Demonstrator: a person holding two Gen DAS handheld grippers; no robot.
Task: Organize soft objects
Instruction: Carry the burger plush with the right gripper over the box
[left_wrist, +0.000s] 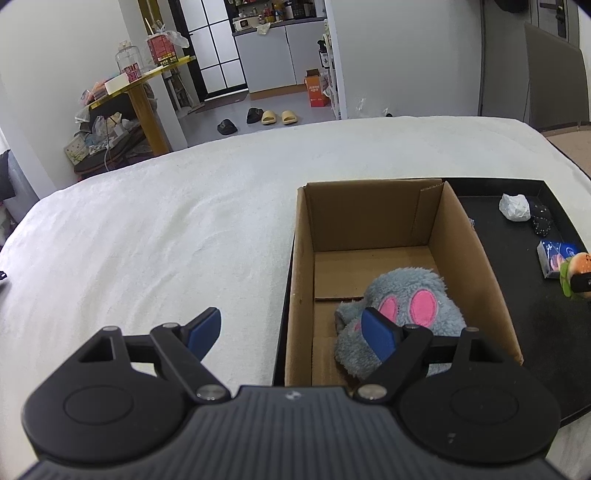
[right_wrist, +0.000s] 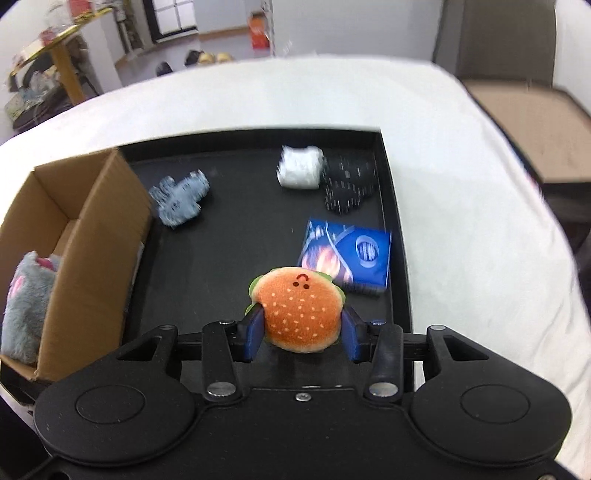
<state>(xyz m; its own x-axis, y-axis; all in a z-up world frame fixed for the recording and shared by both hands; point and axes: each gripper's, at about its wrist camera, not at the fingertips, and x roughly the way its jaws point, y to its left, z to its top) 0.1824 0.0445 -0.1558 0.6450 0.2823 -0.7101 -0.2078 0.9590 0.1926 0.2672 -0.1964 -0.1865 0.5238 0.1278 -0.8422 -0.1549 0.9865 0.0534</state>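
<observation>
**Ana:** Tool on the right (right_wrist: 301, 334) is clenching the burger plush (right_wrist: 300, 309), its 2 blue pads pressing into the bun's sides at 9 and 3 o'clock. It is hanging over the near part of the black tray (right_wrist: 207, 266), with the blue packet (right_wrist: 354, 254) just beyond it at 1 o'clock.

**Ben:** And the left tool (left_wrist: 291, 332)?

**Ana:** It is gaping wide and gripping nothing, hanging over the near left wall of the cardboard box (left_wrist: 476, 258). The grey plush with pink patches (left_wrist: 402, 317) is already lying in the box's near end.

**Ben:** So where is this likely heading?

**Ana:** I'm judging the burger is going into the box, at 9 o'clock from the right tool. A small grey fuzzy piece (right_wrist: 181, 201), a white bundle (right_wrist: 300, 168) and a black speckled one (right_wrist: 349, 186) are still waiting on the tray.

**Ben:** What could go wrong?

**Ana:** The pads are biting only the plush's near half, so soft stuffing may squeeze out forward and the burger may drop short. A low carry could also clip the box's right wall and shove the light box along the tray. The view is blurring, so speed adds risk.
</observation>
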